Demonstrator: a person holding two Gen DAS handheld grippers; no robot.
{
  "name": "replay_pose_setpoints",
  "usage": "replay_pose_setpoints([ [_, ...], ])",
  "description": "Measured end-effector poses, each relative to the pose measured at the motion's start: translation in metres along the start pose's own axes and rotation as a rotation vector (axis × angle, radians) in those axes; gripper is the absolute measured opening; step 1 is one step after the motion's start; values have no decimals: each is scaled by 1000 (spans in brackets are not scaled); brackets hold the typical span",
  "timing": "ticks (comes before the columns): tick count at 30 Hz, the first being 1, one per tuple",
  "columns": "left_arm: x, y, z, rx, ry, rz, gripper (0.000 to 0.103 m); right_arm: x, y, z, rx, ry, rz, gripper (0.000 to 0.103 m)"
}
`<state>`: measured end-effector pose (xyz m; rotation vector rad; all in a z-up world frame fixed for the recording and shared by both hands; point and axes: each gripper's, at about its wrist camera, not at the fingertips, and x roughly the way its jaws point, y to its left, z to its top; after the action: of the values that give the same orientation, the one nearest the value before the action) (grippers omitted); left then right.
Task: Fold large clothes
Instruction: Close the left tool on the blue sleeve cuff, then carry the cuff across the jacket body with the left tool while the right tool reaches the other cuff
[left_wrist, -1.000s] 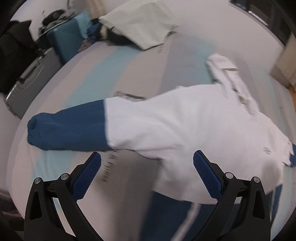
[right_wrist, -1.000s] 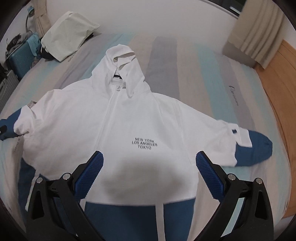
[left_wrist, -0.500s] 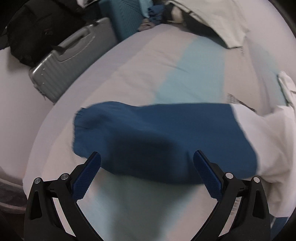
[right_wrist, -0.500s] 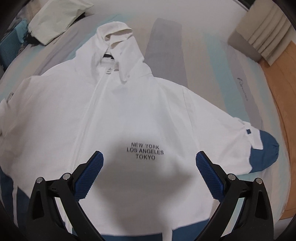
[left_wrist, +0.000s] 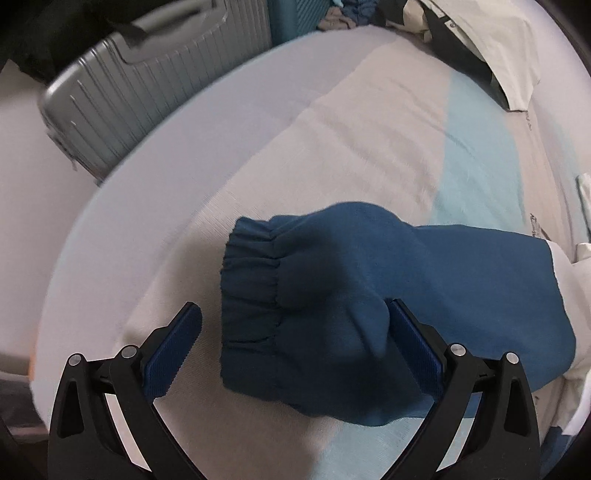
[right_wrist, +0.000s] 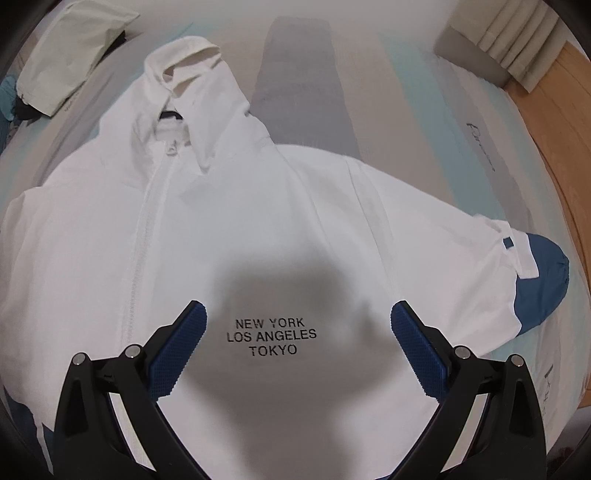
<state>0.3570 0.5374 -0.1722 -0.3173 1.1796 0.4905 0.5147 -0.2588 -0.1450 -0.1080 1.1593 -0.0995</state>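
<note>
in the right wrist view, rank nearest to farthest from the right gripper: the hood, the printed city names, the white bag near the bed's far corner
From the right gripper:
1. Printed city names, between the open fingers on the jacket's chest.
2. Hood, further up, left of centre.
3. White bag, upper left, beyond the hood.

Both grippers are held low, pointing forward and down. The left gripper (left_wrist: 293, 347) has its 2 blue-padded fingers (left_wrist: 173, 354) spread wide; the right gripper (right_wrist: 297, 347) is spread just as wide, gripping nothing.

left tongs (left_wrist: 293, 347) closer, astride blue cuff (left_wrist: 255, 291)
</note>
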Motion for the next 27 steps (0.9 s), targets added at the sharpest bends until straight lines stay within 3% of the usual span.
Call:
replay_pose_setpoints([
  [3, 8, -2, -3, 16, 28, -37, 88, 1, -2, -4, 25, 15, 1, 96],
  [7, 13, -4, -8, 9, 15, -3, 82, -7, -3, -9, 18, 10, 18, 96],
  [12, 9, -3, -8, -36, -4, 30, 51, -14, -7, -19, -20, -11, 56, 96],
  [14, 4, -7, -7, -31, 1, 26, 33, -13, -10, -24, -39, -21, 66, 96],
  [17, -7, -19, -7, -9, -7, 42, 28, -7, -15, -30, -56, -17, 79, 96],
  [27, -48, -60, -12, 8, -52, 119, 27, -12, -38, -32, -54, -19, 107, 96],
])
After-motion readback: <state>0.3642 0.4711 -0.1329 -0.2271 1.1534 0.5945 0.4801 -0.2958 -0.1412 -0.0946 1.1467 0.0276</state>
